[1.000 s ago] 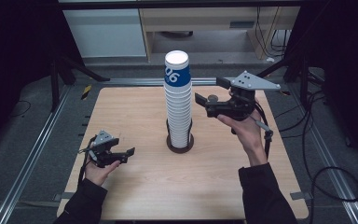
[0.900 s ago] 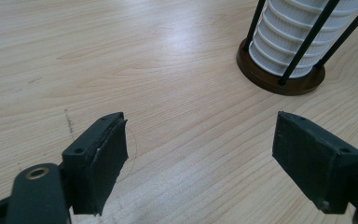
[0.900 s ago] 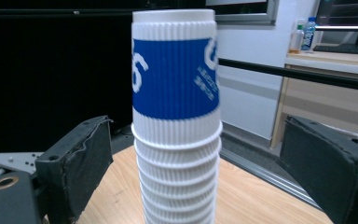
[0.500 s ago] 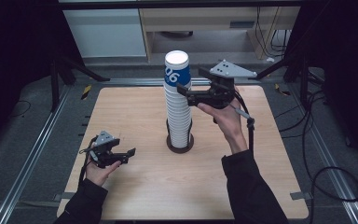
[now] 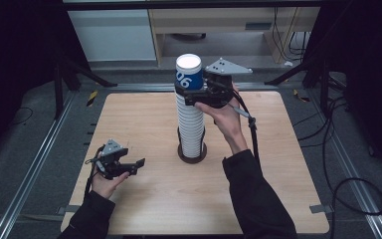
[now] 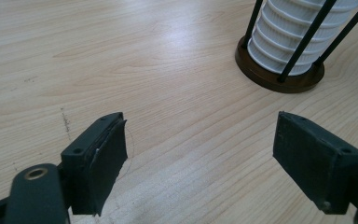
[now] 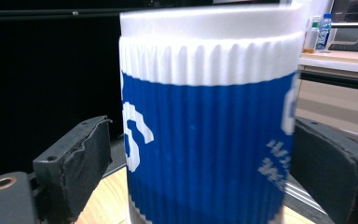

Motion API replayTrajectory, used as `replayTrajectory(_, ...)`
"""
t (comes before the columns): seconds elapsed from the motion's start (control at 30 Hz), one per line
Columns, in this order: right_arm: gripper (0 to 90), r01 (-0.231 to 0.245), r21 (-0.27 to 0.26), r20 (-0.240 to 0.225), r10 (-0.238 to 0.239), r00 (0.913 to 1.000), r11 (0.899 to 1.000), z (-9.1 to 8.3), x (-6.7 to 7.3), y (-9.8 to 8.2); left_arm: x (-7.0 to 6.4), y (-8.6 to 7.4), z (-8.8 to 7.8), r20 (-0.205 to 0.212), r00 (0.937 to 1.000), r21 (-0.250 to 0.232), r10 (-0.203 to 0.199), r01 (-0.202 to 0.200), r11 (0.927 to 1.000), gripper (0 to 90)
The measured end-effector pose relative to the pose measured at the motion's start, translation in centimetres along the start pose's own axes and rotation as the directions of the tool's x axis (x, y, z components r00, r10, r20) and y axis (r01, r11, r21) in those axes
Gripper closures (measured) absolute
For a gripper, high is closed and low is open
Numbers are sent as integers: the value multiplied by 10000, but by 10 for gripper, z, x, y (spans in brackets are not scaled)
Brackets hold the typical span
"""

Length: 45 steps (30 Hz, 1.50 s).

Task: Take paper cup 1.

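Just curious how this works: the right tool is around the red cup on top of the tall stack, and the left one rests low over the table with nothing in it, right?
Not quite: the top cup is blue with a white rim, not red, as the right gripper view shows. The rest holds: the right tool straddles it atop the stack, and the left tool is empty over the table.

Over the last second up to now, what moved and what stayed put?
The right claw travelled left from beside the cup stack to the top blue cup, which now sits between its open jaws; a gap shows at one pad, so no grip yet. The left claw, open, and the cup stack stayed put.
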State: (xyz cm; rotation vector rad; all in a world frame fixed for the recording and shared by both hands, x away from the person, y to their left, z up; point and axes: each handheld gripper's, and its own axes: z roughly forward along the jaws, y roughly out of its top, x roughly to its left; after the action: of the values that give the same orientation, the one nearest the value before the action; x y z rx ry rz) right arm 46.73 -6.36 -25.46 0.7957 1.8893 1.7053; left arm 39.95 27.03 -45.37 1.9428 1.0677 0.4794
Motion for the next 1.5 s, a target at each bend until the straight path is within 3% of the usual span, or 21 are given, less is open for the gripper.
replayTrajectory(0.27, 166, 113, 291, 181, -118, 9998, 9995, 11, -1, -7, 1, 0, 0, 21, 10000, 34, 0, 0, 10000, 167)
replayTrajectory(0.57, 191, 91, 160, 228, -94, 9997, 9998, 9, -1, -4, 0, 0, 0, 24, 10000, 60, -2, 1, 10000, 167)
replayTrajectory(1.07, 201, 171, -164, 44, -170, 9998, 9997, 4, -4, 28, 0, -1, 2, 24, 10000, 143, -11, 11, 9999, 168)
replayTrajectory(1.5, 201, 260, -771, 33, -258, 9997, 9967, -7, -3, 55, -1, -1, 3, 6, 10000, 213, 46, -46, 9998, 165)
